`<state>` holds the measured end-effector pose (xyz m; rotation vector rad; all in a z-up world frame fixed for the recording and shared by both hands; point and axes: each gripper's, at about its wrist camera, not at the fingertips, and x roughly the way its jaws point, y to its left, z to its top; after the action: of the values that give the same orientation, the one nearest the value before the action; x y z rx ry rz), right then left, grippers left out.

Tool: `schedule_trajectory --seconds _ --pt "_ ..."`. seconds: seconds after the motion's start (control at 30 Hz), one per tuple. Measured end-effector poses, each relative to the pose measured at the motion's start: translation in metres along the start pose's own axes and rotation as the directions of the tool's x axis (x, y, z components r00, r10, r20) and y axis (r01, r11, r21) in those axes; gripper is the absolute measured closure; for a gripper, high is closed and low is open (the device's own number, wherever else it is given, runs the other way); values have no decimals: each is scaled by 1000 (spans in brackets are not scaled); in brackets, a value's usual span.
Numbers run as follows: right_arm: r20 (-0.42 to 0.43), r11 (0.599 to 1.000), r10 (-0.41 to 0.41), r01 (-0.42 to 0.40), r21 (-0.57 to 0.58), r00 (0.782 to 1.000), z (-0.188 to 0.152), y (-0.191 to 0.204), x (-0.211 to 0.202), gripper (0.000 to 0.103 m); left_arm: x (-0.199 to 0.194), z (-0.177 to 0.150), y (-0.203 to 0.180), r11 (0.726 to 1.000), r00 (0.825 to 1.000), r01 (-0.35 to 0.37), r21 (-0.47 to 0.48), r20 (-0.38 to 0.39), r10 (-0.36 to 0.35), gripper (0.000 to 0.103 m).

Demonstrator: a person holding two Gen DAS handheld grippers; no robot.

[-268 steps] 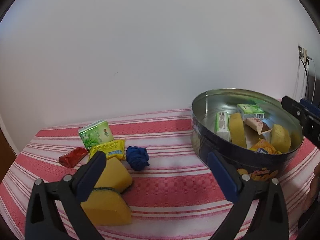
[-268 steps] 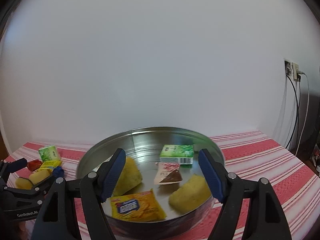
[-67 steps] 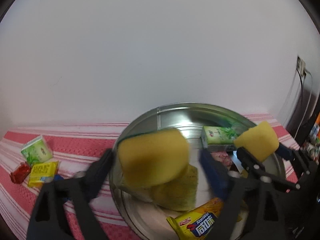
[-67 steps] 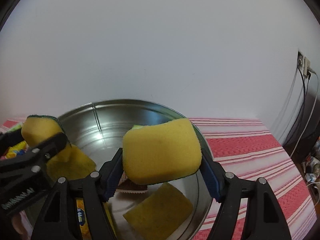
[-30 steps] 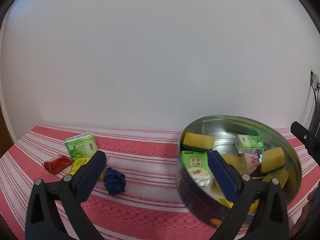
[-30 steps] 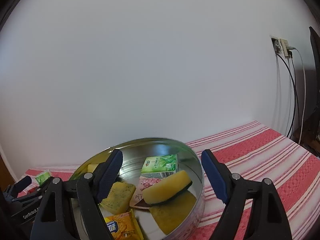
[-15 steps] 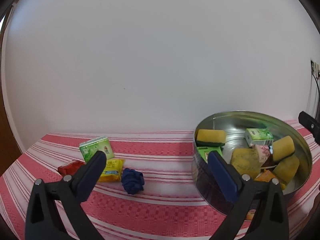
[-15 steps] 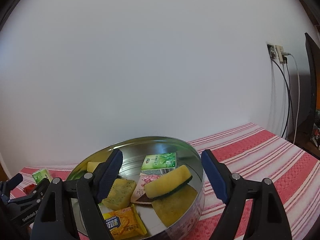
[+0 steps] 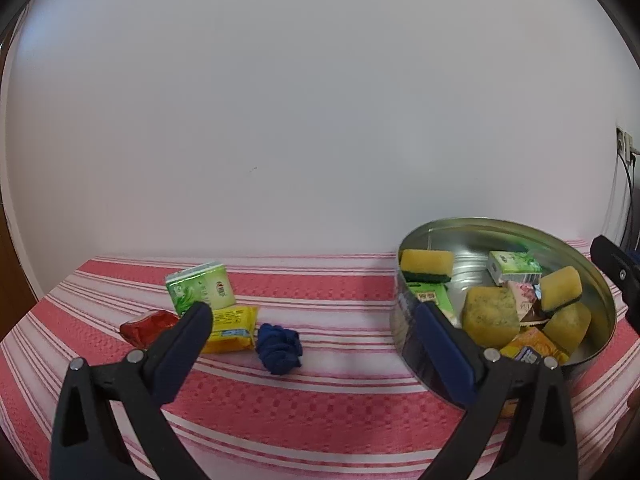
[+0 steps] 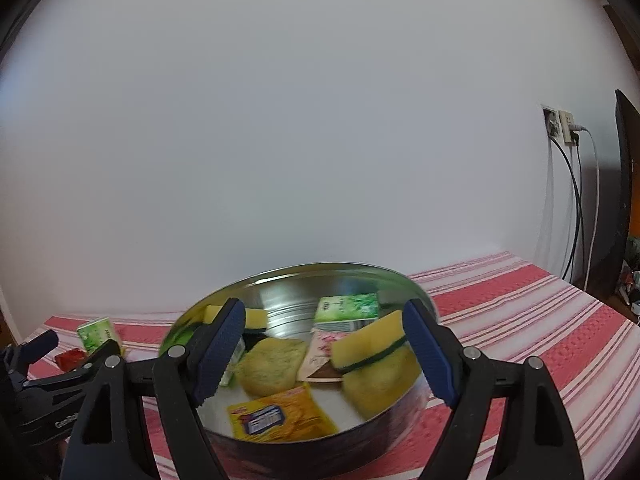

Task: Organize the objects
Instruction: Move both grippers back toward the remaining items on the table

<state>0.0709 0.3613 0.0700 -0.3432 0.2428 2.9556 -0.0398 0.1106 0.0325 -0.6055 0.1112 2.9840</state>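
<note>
Both of my grippers empty, tin half hidden behind the fingers

My left gripper (image 9: 310,314) and right gripper (image 10: 322,320) both stand wide apart, holding nothing. The round metal tin (image 9: 508,227) sits on the striped cloth (image 9: 340,280), its near wall blocked by my fingers; it holds yellow sponges (image 9: 426,264), a green box (image 9: 514,266) and a snack packet (image 10: 280,412), blurred in the right view. Left of the tin lie a blue cloth ball (image 9: 279,347), a yellow packet (image 9: 232,328), a green pack (image 9: 200,290) and a red wrapper (image 9: 146,326), part covered.
</note>
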Motion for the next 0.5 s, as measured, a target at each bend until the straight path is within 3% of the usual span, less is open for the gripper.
schedule_trajectory --seconds 0.5 --pt "-77 987 151 -155 -47 986 -16 69 10 20 12 -4 83 996 996 -75 -41 -52 73 0"
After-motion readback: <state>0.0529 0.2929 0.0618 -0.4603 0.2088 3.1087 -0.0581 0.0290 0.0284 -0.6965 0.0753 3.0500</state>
